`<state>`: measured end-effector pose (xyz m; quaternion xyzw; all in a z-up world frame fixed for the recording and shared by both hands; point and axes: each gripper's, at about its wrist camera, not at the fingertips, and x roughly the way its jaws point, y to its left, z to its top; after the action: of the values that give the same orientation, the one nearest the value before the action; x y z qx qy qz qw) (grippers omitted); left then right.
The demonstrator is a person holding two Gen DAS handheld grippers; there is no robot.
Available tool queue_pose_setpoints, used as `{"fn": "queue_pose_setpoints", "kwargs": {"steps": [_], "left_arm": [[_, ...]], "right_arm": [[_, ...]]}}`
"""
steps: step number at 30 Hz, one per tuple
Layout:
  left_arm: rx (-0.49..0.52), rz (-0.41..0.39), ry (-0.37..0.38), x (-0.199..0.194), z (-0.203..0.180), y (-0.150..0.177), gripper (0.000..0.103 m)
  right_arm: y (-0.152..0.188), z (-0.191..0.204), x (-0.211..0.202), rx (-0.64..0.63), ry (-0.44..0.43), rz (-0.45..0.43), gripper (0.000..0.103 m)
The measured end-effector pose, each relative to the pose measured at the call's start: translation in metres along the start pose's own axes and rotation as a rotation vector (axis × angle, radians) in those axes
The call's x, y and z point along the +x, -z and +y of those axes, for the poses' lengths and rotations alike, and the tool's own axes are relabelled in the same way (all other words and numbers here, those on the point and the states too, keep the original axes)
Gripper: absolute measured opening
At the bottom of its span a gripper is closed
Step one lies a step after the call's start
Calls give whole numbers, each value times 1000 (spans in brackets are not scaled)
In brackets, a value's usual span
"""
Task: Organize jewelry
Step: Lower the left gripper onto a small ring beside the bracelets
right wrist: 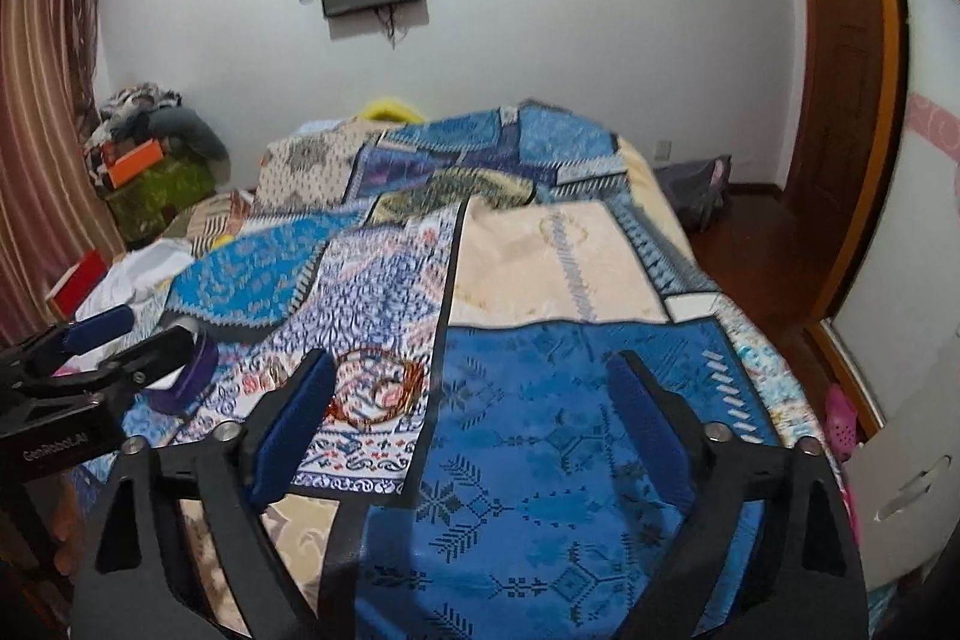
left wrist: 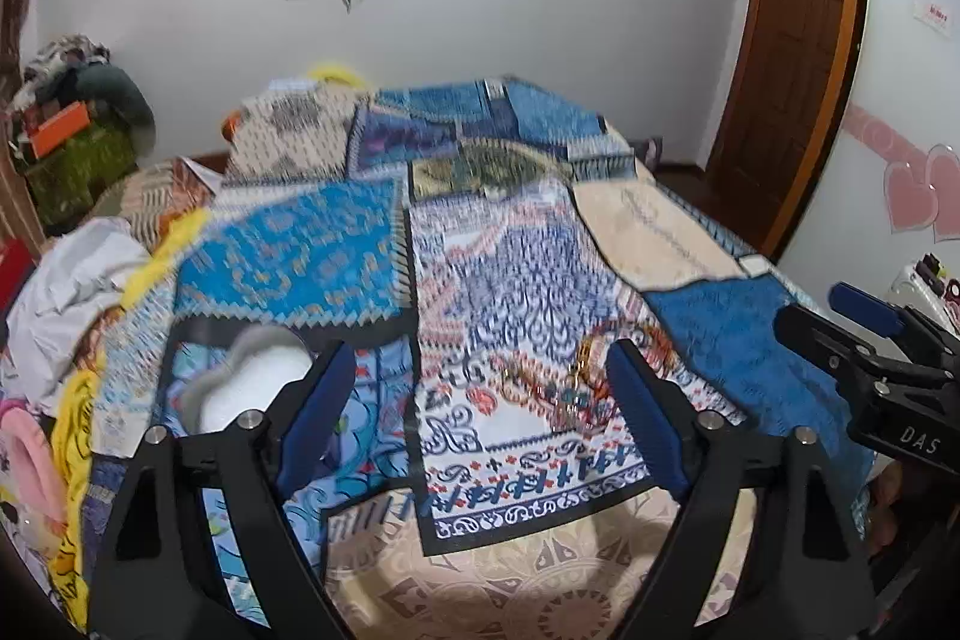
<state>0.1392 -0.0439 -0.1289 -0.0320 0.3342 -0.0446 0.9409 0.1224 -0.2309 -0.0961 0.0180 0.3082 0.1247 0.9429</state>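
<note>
A tangle of jewelry [left wrist: 576,382], gold and orange bangles with beaded pieces, lies on a blue-and-white patterned cloth [left wrist: 480,292] on the bed. My left gripper [left wrist: 480,391] hovers open over the cloth; the jewelry sits just inside its right finger, untouched. A white dish with a grey scalloped rim [left wrist: 258,376] rests behind its left finger. In the right wrist view the bangles [right wrist: 378,388] lie just right of the left finger of my right gripper [right wrist: 474,400], which is open above a dark blue cloth [right wrist: 570,400]. Each gripper shows in the other's view: right gripper [left wrist: 822,313], left gripper [right wrist: 156,334].
The bed is covered with several overlapping patterned cloths. White and yellow clothing [left wrist: 78,292] is heaped at its left edge. Boxes and clothes [right wrist: 150,148] are stacked in the far left corner. A wooden door [right wrist: 846,70] and bare floor [right wrist: 750,232] are on the right.
</note>
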Motion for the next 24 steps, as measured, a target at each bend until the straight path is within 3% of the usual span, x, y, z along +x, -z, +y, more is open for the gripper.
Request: {"fn": "queue_pose_setpoints", "kwargs": {"steps": [6, 14, 20, 24], "left_arm": [[-1, 56, 16, 22, 1, 8, 67], [-17, 99, 45, 44, 8, 7, 38], [-29, 105, 61, 57, 12, -2, 19], [-26, 119, 73, 67, 12, -6, 15]], "right_arm": [[7, -5, 14, -6, -37, 52, 72], [5, -5, 29, -17, -71, 90, 59], [2, -4, 36, -7, -92, 101, 56], [2, -4, 37, -7, -100, 110, 56]]}}
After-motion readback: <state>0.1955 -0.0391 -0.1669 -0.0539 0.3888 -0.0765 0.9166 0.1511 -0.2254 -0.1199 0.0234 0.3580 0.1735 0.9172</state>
